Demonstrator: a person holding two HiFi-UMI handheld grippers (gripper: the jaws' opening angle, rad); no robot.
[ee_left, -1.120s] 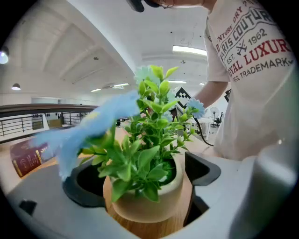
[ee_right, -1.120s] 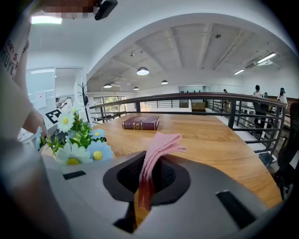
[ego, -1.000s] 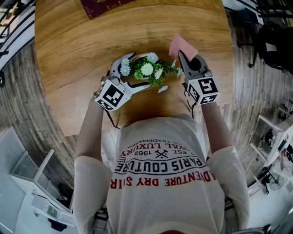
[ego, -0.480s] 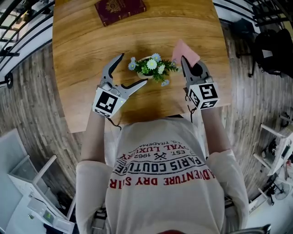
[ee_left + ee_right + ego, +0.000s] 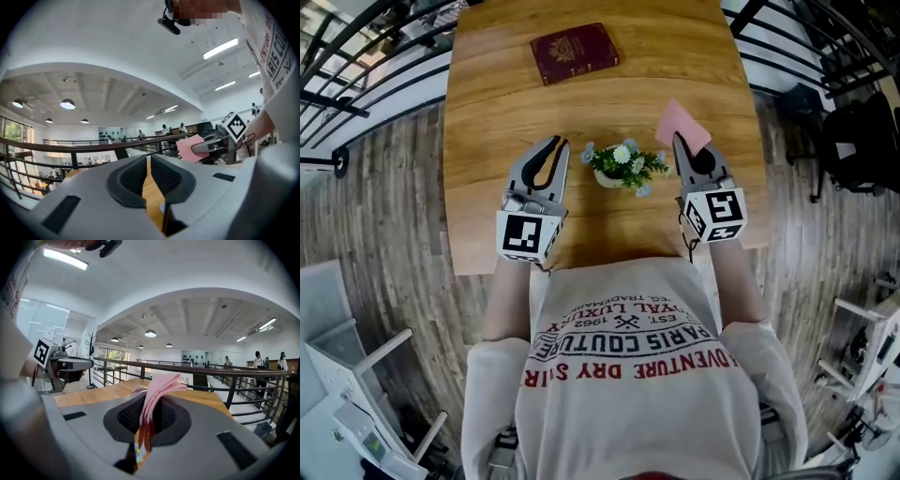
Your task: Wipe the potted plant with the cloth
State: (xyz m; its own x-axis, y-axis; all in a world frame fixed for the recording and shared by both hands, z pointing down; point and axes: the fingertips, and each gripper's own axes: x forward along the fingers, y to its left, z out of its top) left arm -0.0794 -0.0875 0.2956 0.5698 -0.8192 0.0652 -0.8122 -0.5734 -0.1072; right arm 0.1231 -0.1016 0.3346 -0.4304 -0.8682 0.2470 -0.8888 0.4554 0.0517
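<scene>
The potted plant (image 5: pixel 623 166), small with white and blue flowers, stands on the round wooden table (image 5: pixel 487 112) between my two grippers, touched by neither. To its left, my left gripper (image 5: pixel 551 142) (image 5: pixel 149 159) has just been closing and is shut with nothing between its pads. On the plant's right, my right gripper (image 5: pixel 680 141) (image 5: pixel 151 405) is shut on the folded pink cloth (image 5: pixel 681 122) (image 5: pixel 158 389), which sticks out past the jaw tips. Both grippers point level over the table; neither gripper view shows the plant.
A maroon booklet (image 5: pixel 574 52) lies at the table's far side. The table's near edge (image 5: pixel 609 258) runs just in front of the person's body. Black railings (image 5: pixel 356 56) border the wood-plank floor at the far left and right.
The left gripper, wide open around the pot a second ago, drew back to the left, rose and shut. The right gripper rose a little with the cloth.
</scene>
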